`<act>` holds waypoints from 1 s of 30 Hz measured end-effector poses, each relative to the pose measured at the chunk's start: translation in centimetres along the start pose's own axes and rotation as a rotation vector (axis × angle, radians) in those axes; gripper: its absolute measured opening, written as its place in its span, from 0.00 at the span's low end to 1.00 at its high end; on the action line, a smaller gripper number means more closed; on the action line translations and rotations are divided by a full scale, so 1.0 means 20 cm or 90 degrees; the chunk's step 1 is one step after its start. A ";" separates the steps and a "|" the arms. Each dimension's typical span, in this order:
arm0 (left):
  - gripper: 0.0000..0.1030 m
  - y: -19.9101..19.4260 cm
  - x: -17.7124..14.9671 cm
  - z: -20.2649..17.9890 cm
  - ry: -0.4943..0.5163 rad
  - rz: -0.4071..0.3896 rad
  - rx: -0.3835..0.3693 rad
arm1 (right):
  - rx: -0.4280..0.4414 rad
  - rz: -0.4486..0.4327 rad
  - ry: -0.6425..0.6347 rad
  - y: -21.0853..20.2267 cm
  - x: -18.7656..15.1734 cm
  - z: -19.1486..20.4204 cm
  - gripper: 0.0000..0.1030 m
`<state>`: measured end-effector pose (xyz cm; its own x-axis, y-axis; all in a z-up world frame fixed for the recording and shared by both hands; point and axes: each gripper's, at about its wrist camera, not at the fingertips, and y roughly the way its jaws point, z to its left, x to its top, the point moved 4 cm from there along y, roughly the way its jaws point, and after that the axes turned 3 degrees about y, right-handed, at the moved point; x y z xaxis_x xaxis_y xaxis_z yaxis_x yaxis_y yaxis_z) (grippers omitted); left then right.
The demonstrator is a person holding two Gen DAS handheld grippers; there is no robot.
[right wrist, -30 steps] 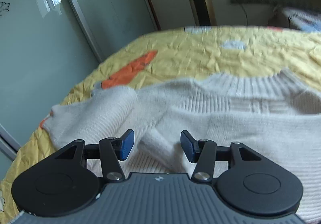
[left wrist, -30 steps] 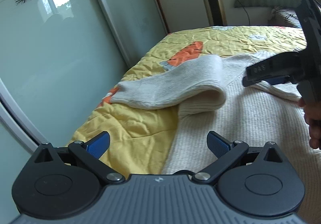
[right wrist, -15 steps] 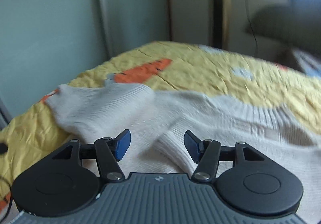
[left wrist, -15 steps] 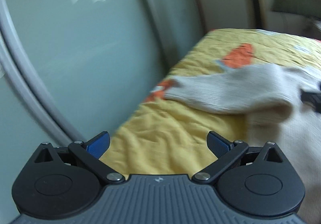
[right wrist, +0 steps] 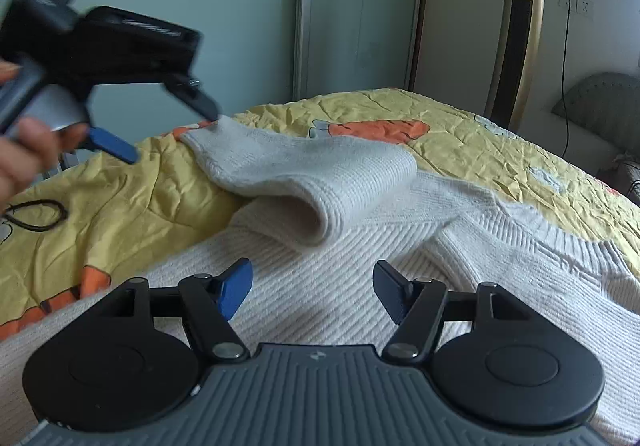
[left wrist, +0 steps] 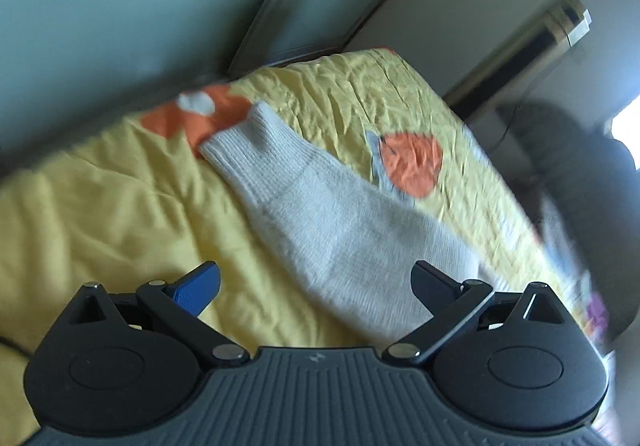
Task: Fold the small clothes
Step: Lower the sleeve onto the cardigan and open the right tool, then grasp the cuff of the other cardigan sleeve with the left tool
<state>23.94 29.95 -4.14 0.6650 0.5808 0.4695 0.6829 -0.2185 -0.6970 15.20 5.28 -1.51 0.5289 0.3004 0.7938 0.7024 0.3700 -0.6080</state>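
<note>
A cream knitted sweater (right wrist: 360,278) lies spread on the yellow quilt (right wrist: 120,206). Its left sleeve (right wrist: 320,174) sticks out sideways, bent over the body near the shoulder. In the left wrist view the sleeve (left wrist: 328,214) runs up and away to its ribbed cuff (left wrist: 244,138). My left gripper (left wrist: 316,282) is open and empty, tilted, just above the sleeve. In the right wrist view the left gripper (right wrist: 172,134) hovers near the cuff. My right gripper (right wrist: 312,290) is open and empty over the sweater's body.
Sliding glass wardrobe doors (right wrist: 240,26) run close along the bed's left side. A tall gold tower fan (right wrist: 516,34) stands by the far wall. A black hair tie (right wrist: 36,214) lies on the quilt at left. A grey pillow (right wrist: 600,94) is at far right.
My left gripper has swung left and rolled, coming over the sleeve toward its cuff. My right gripper has pulled back and opened wider, away from the fold it was near.
</note>
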 end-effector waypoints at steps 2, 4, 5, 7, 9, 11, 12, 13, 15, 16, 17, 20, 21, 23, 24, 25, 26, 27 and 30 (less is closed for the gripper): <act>0.93 0.06 0.02 0.04 -0.048 -0.008 -0.032 | -0.004 -0.009 -0.006 -0.03 -0.01 0.01 0.70; 0.91 0.11 0.03 0.08 -0.086 -0.017 -0.054 | -0.009 -0.020 -0.011 -0.07 -0.02 0.01 0.74; 0.88 0.14 0.05 0.10 -0.104 -0.022 -0.065 | -0.011 -0.027 -0.012 -0.09 -0.02 0.00 0.76; 0.87 0.16 0.06 0.12 -0.131 -0.038 -0.096 | -0.012 -0.038 -0.007 -0.12 -0.02 -0.02 0.78; 0.85 0.19 0.08 0.14 -0.155 -0.049 -0.120 | -0.014 -0.042 0.003 -0.14 -0.02 -0.04 0.78; 0.65 0.23 0.10 0.16 -0.176 -0.053 -0.134 | -0.020 -0.043 0.011 -0.15 -0.03 -0.06 0.79; 0.58 0.25 0.12 0.17 -0.184 -0.053 -0.132 | -0.024 -0.042 0.015 -0.15 -0.04 -0.08 0.79; 0.48 0.26 0.13 0.18 -0.193 -0.052 -0.134 | -0.027 -0.042 0.021 -0.15 -0.04 -0.09 0.79; 0.32 0.29 0.15 0.20 -0.210 -0.048 -0.130 | -0.034 -0.042 0.030 -0.16 -0.05 -0.12 0.79; 0.25 0.29 0.16 0.21 -0.213 -0.046 -0.121 | -0.039 -0.042 0.034 -0.17 -0.06 -0.14 0.79; 0.18 0.29 0.17 0.21 -0.209 -0.048 -0.113 | -0.044 -0.042 0.038 -0.18 -0.07 -0.16 0.79; 0.13 0.24 0.18 0.16 -0.144 -0.076 -0.061 | -0.062 -0.043 0.053 -0.22 -0.08 -0.23 0.79; 0.13 0.22 0.18 0.13 -0.113 -0.088 -0.037 | -0.069 -0.043 0.059 -0.23 -0.09 -0.26 0.79; 0.13 0.16 0.19 0.06 -0.047 -0.116 0.011 | -0.083 -0.043 0.075 -0.25 -0.10 -0.31 0.79; 0.13 0.12 0.20 0.02 -0.014 -0.138 0.035 | -0.088 -0.043 0.080 -0.27 -0.11 -0.33 0.79; 0.13 0.07 0.22 -0.02 0.016 -0.165 0.058 | -0.094 -0.044 0.084 -0.28 -0.11 -0.35 0.79; 0.13 0.02 0.24 -0.05 0.043 -0.194 0.082 | -0.101 -0.043 0.087 -0.28 -0.12 -0.38 0.79; 0.13 -0.03 0.25 -0.09 0.069 -0.223 0.109 | -0.109 -0.042 0.089 -0.29 -0.13 -0.40 0.79; 0.13 -0.16 0.32 -0.19 0.131 -0.305 0.195 | -0.131 -0.038 0.104 -0.32 -0.16 -0.49 0.79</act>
<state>27.05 31.38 3.20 0.3704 0.3883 0.8438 0.8234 0.2831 -0.4918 13.71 -6.60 -0.04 0.5421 0.1321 0.8298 0.8074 0.1915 -0.5580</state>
